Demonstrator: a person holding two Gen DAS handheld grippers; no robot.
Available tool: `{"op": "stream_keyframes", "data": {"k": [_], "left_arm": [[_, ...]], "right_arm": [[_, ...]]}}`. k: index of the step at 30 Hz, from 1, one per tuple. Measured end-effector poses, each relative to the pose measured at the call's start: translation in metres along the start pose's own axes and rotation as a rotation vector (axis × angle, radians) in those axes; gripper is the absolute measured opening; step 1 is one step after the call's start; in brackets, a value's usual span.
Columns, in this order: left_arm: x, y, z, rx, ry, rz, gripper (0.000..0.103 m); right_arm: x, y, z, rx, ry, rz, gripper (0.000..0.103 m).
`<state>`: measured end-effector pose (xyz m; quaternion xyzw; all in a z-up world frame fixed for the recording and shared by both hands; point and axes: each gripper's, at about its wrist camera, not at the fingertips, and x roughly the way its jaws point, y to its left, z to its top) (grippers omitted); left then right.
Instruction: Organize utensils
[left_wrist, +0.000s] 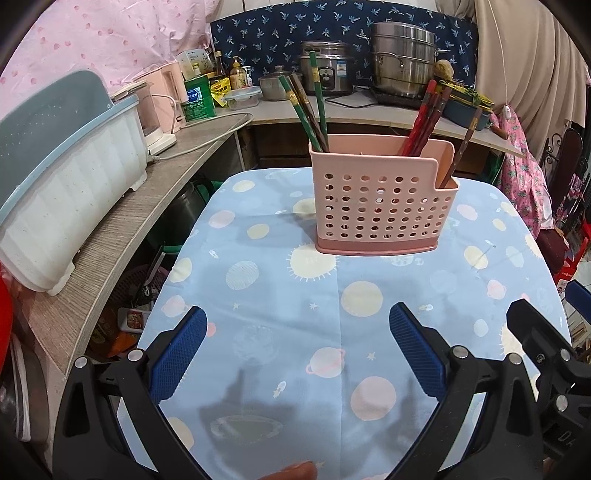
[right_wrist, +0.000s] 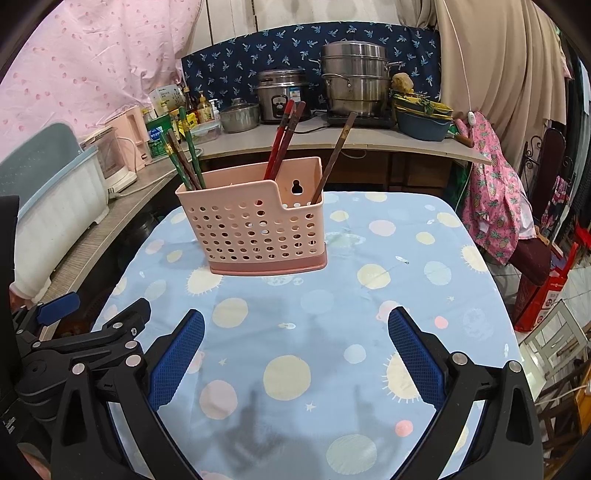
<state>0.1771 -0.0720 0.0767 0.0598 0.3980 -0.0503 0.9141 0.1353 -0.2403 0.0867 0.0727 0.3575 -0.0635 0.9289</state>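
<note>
While both grippers hang low over the near end of the tabletop (left_wrist: 280, 332), the pink holder (left_wrist: 382, 201) stands straight ahead of them, well apart, toward the far end. From the left gripper (left_wrist: 297, 354) the holder sits slightly right of centre; from the right gripper (right_wrist: 295, 354) it sits left of centre, so neither looks clearly nearer. Both sets of jaws gape wide and hold nothing. Inside the holder, green chopsticks (left_wrist: 308, 110) lean left, red chopsticks (left_wrist: 423, 122) stand mid-right, and one brown chopstick (left_wrist: 460, 149) leans in the low right-hand compartment, their long axes near upright.

Cluttered counter (left_wrist: 207, 144), beige curtain (right_wrist: 491, 55)
</note>
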Motion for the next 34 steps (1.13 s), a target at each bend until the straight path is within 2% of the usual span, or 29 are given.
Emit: {"op": "stream_keyframes", "data": {"k": [34], "left_arm": [[0.031, -0.003, 0.004, -0.011, 0.046, 0.002, 0.095]], "right_arm": [[0.029, 0.000, 0.003, 0.005, 0.030, -0.020, 0.096]]}}
